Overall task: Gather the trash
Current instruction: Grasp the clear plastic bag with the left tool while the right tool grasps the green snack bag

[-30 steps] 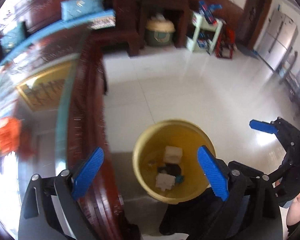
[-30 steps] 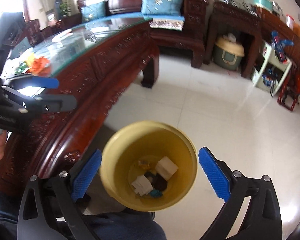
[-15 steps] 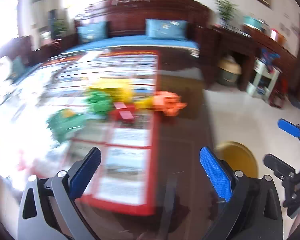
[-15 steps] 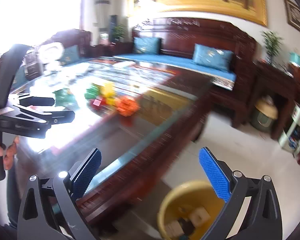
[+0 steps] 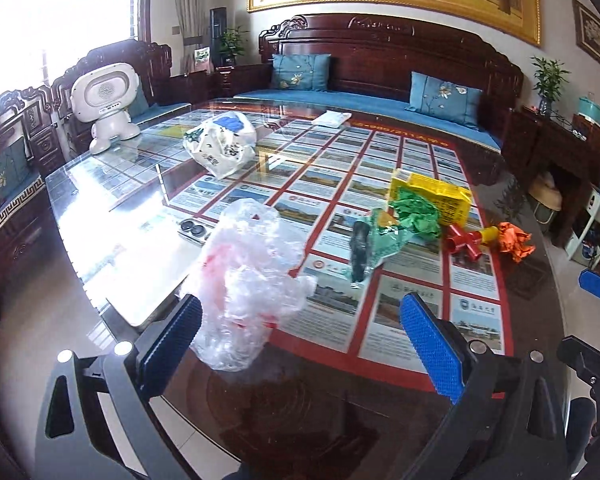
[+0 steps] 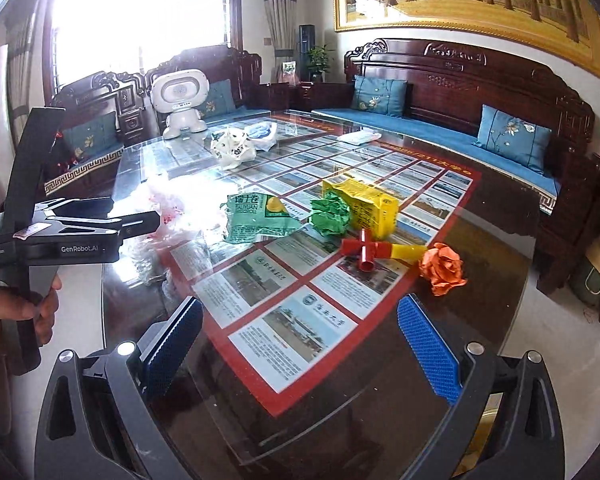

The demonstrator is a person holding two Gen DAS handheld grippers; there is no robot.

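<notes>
Both views have swung up from the yellow bin on the floor to the tabletop (image 6: 480,248) — a drop looks done. The left tool (image 5: 300,340) and right tool (image 6: 300,344) gape wide, empty. Nearest trash: crumpled clear plastic bag (image 5: 248,276), green wrapper (image 6: 256,220), orange paper wad (image 6: 442,266).
</notes>
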